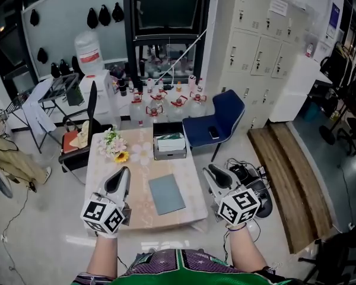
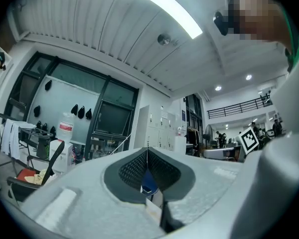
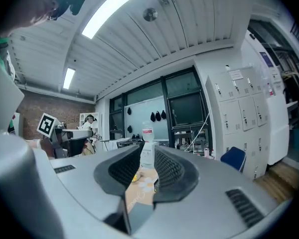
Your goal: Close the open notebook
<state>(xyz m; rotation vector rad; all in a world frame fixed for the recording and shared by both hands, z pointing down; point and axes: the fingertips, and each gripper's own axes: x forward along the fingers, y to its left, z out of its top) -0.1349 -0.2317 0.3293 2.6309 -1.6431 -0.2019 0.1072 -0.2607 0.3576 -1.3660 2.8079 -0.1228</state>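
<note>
Left gripper (image 1: pixel 125 171): its two dark pads meet at the tips, with only a thin slit lower down. Nothing sits between them. It points out across the room.
Right gripper (image 1: pixel 211 169): jaws stand apart with a clear gap and hold nothing. Through the gap its own view shows a patch of the patterned surface and a water bottle (image 3: pixel 146 152) beyond.
Notebook (image 1: pixel 167 194): closed, grey-blue cover up, lying flat on the surface. It is right of the left gripper and left of the right gripper, between the two, and neither one touches it.
Surface (image 1: pixel 143 172): a low pale table with a faint flower print, ahead of and between both grippers.
Flowers (image 1: pixel 114 143): a small bunch with one yellow bloom, ahead of the left gripper, near the far left of the surface.
Box (image 1: pixel 169 146): dark and open-topped with something white and green inside, at the far edge, ahead of the notebook.
Blue chair (image 1: pixel 223 115): on the floor ahead of the right gripper, just past the far right corner of the surface.
Hands: each one grips its tool from behind, just behind the marker cube.
</note>
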